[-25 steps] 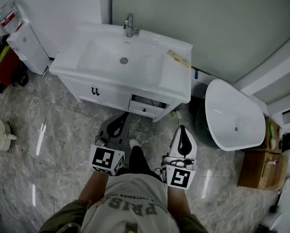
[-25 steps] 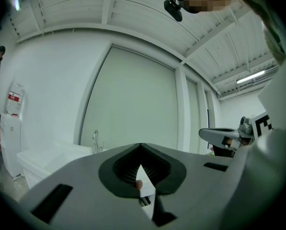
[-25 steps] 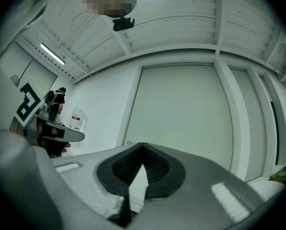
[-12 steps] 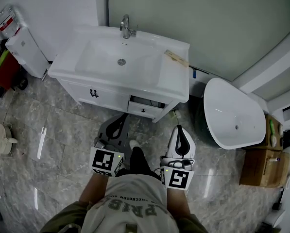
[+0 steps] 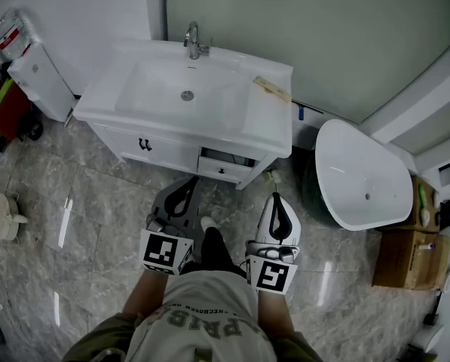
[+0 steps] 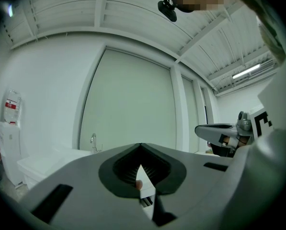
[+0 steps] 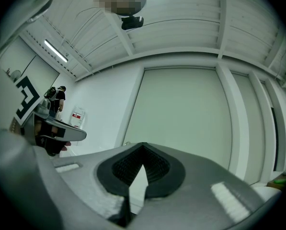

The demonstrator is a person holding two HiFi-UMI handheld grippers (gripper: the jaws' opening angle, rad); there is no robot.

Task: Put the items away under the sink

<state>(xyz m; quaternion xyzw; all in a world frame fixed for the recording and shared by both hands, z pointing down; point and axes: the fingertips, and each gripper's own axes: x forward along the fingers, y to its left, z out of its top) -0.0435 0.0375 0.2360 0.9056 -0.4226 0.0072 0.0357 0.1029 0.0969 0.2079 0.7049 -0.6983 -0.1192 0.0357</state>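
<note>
You stand in front of the white sink (image 5: pixel 108 104), and I judge that the task has not really begun: nothing is picked up yet. You hold the left gripper (image 5: pixel 186 190) and the right gripper (image 5: pixel 279 205) low and close to your body, above the grey floor (image 5: pixel 96 202), both well apart from the cabinet (image 5: pixel 164 151) under the sink. In each gripper view the two jaws stand together, their tips meeting with only a thin slit behind them, and nothing is held between them. The only thing I can see that may be put away is a flat tan item (image 5: pixel 273 89). It lies on the right part of the counter, beside the basin and near the back edge; what it is exactly, I cannot tell. Below it, on the right side of the cabinet, a drawer (image 5: pixel 226 166) stands a little open, while the door with dark handles (image 5: pixel 145 143) on the left side looks closed. For the next move, I think you must step nearer and raise one gripper, most likely the right one because it is on the item's side. Let its jaws apart before you come down on the item, and take it across its narrow side, because it lies flat and thin. The other gripper could then pull the storage place open wider.
</note>
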